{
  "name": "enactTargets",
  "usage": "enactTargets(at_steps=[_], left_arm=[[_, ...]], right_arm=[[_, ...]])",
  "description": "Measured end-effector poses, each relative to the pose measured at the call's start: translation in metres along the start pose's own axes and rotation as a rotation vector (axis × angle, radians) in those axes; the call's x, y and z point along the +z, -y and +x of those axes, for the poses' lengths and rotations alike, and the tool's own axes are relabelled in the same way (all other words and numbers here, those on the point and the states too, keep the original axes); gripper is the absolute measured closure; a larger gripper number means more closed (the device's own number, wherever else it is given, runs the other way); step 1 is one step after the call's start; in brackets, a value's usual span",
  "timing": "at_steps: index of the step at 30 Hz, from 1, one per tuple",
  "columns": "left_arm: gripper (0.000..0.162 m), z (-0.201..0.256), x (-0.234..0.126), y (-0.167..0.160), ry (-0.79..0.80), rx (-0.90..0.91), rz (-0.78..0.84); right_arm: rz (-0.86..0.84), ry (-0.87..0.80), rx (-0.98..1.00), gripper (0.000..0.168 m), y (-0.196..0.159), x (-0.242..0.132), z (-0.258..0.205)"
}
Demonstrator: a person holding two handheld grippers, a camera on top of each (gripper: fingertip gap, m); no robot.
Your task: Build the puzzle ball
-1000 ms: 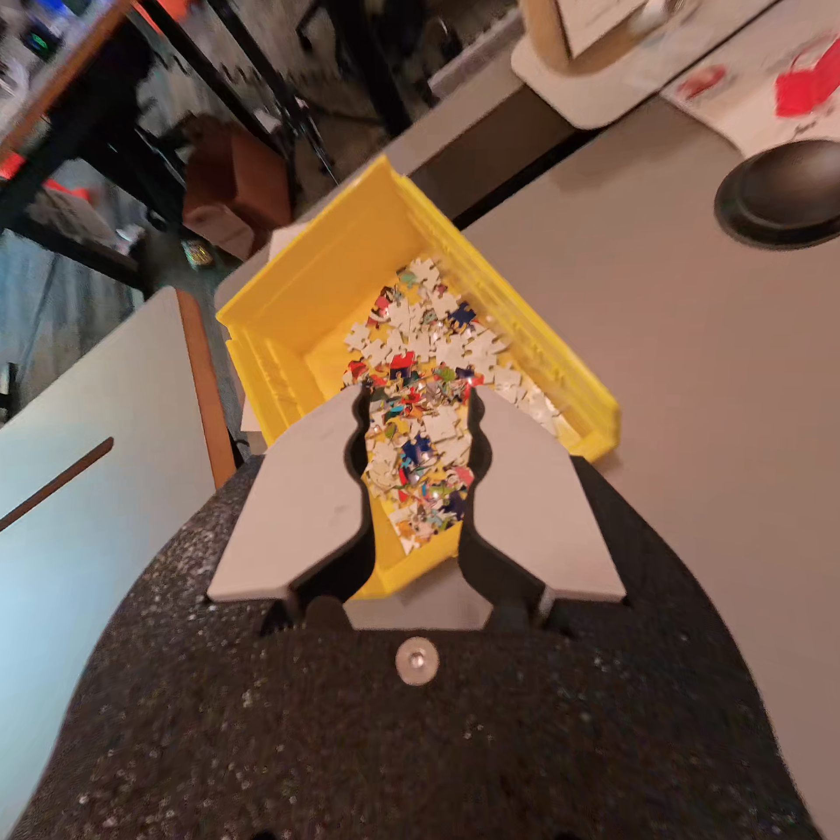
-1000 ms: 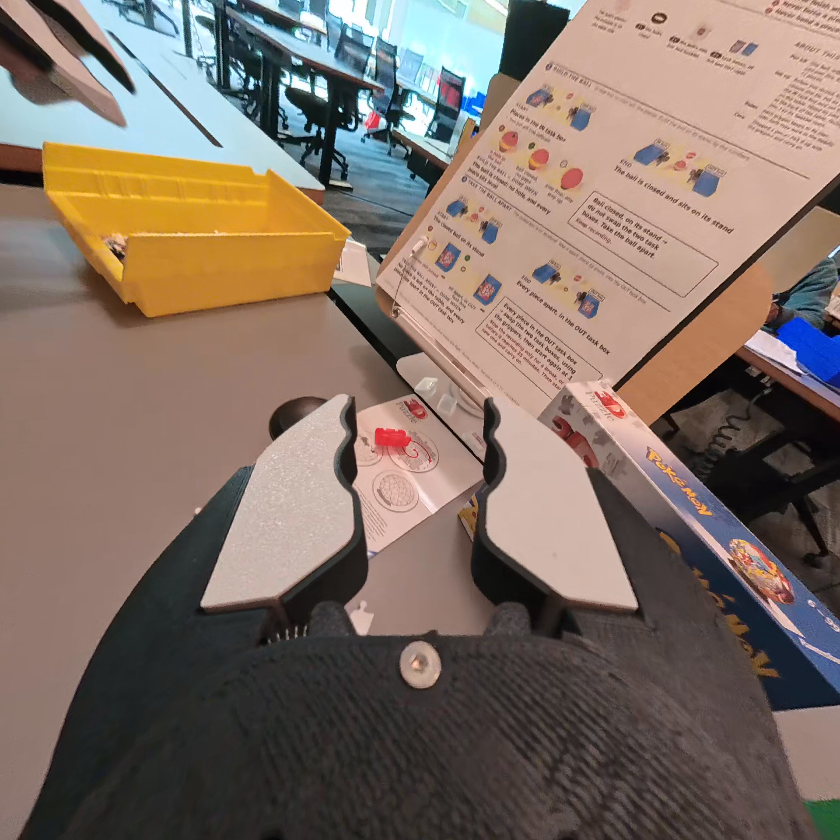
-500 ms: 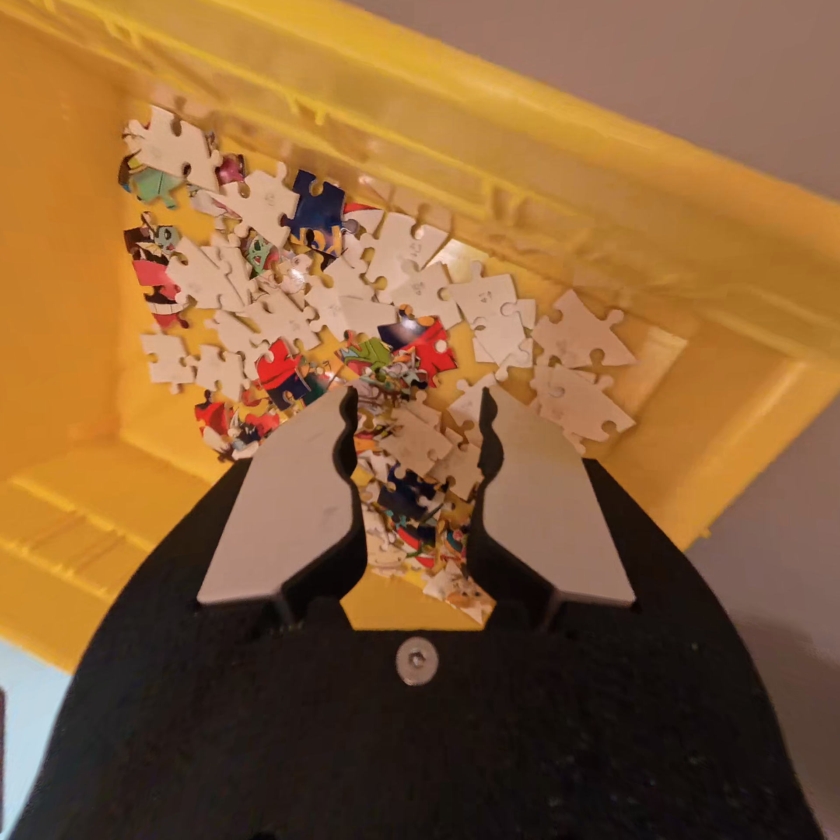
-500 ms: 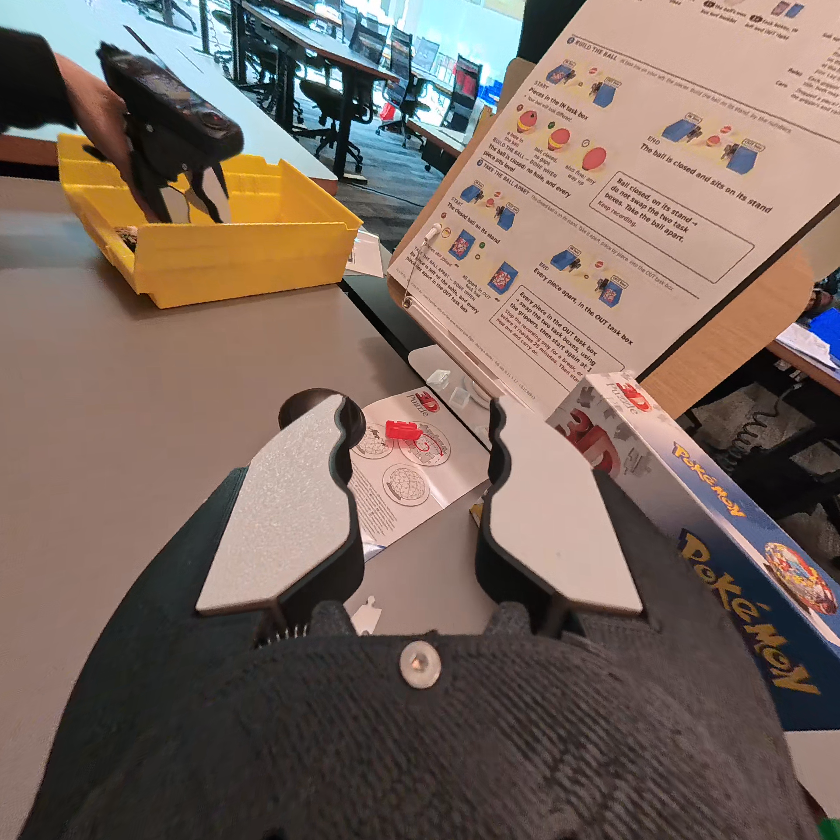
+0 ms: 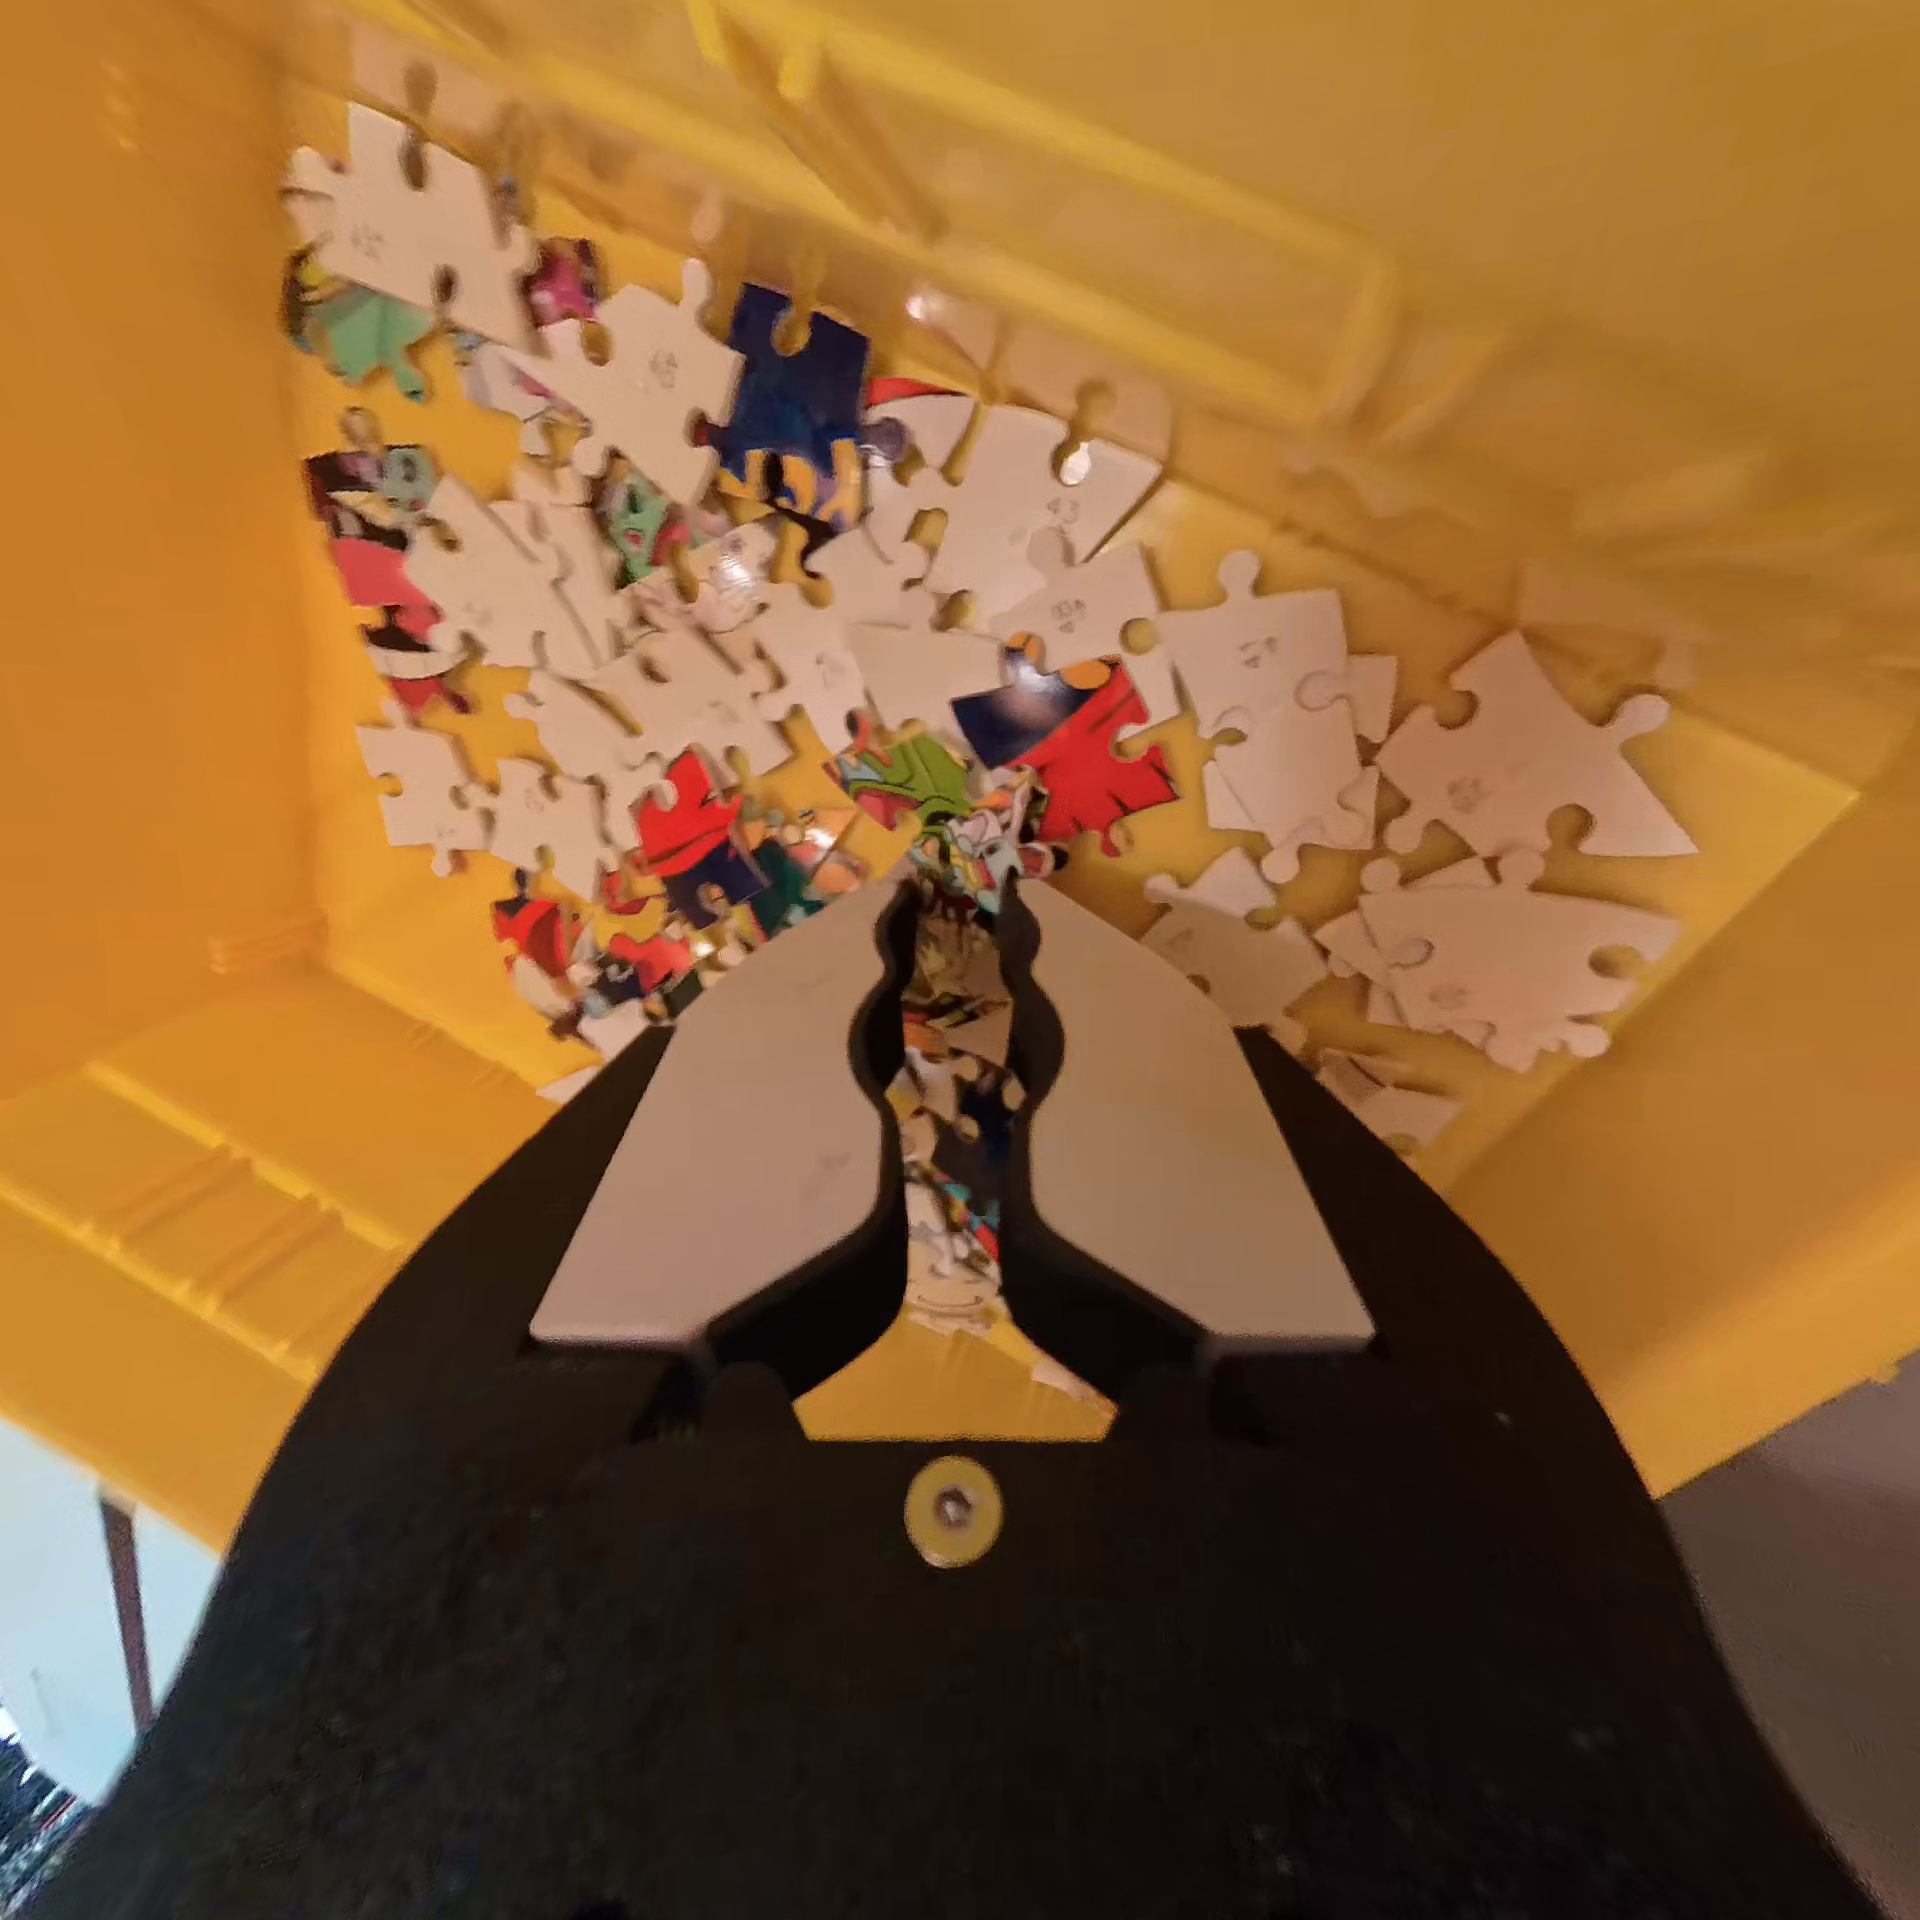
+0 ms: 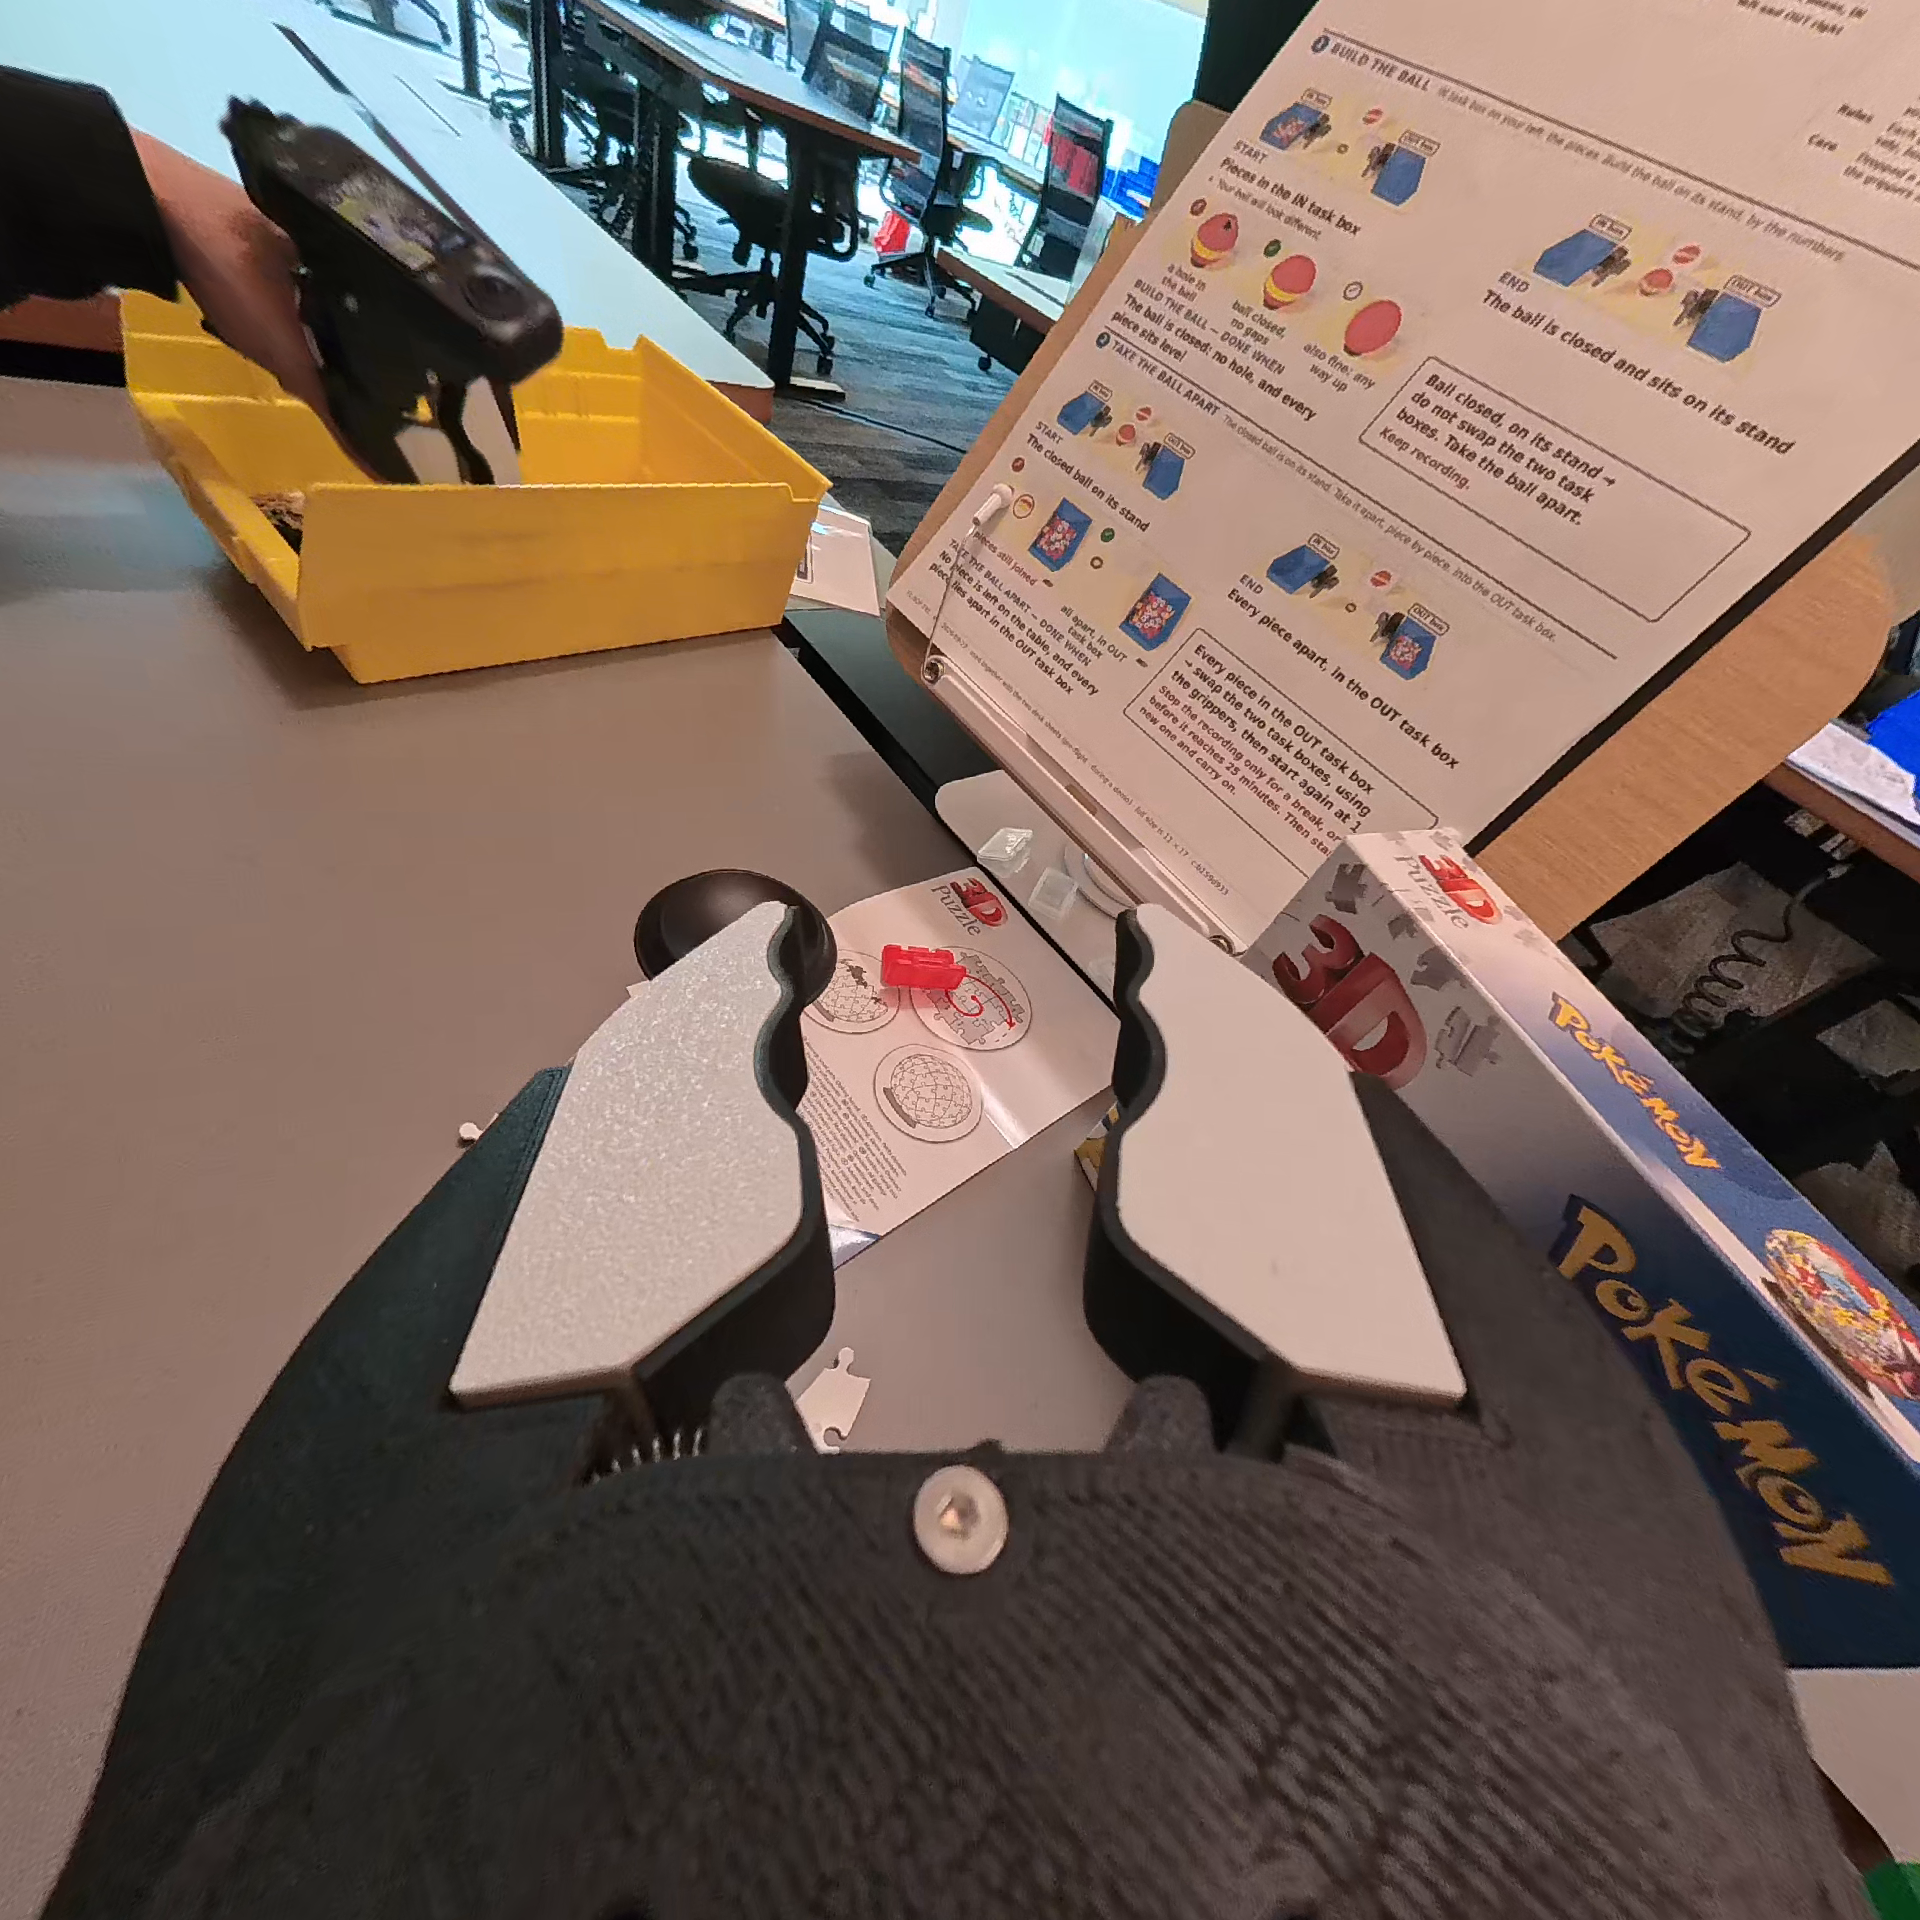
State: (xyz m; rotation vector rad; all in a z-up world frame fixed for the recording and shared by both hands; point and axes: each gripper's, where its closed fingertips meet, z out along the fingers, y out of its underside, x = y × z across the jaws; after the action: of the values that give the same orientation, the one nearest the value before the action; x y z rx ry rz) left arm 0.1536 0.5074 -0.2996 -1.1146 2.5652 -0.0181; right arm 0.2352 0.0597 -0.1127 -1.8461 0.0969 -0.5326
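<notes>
Puzzle pieces (image 5: pixel 1257 686) in bin (image 6: pixel 540 561), far left on table (image 6: pixel 312 883); leaflet (image 6: pixel 935 1049) btwn stand (image 6: pixel 727 914) & puzzle box (image 6: pixel 1621 1143).

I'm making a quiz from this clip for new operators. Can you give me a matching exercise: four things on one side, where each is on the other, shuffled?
Things:
1. left gripper
2. red clip
3. puzzle box
4. lone white piece

Places:
A. on the folded leaflet
B. on the table, near the base of the right gripper's fingers
C. down inside the yellow bin
D. right of the open right gripper

Pairs: 1-C, 2-A, 3-D, 4-B
</notes>
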Motion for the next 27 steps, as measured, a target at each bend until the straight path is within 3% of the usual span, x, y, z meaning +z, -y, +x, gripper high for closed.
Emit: enactTargets(at_steps=[2,7,11,15,22,27], left_arm=[[0.161,-0.007,-0.016,0.009,0.036,-0.046,0.090],[0.161,-0.009,-0.077,0.029,-0.049,-0.231,0.331],[0.161,0.022,-0.151,0.071,-0.336,-0.345,0.678],[0.161,0.065,-0.228,0.120,-0.627,-0.370,1.007],[0.161,0.141,-0.270,0.185,-0.793,-0.320,1.144],[0.161,0.177,-0.263,0.213,-0.797,-0.298,1.107]], right_arm=[[0.006,0.001,-0.005,0.111,0.002,-0.001,-0.001],[0.028,0.017,-0.011,0.114,0.010,0.001,-0.007],[0.090,0.091,-0.018,0.120,0.030,0.012,-0.030],[0.204,0.268,0.030,0.127,0.064,0.028,-0.079],[0.289,0.471,0.190,0.145,0.100,0.048,-0.145],[0.283,0.479,0.188,0.150,0.098,0.050,-0.147]])
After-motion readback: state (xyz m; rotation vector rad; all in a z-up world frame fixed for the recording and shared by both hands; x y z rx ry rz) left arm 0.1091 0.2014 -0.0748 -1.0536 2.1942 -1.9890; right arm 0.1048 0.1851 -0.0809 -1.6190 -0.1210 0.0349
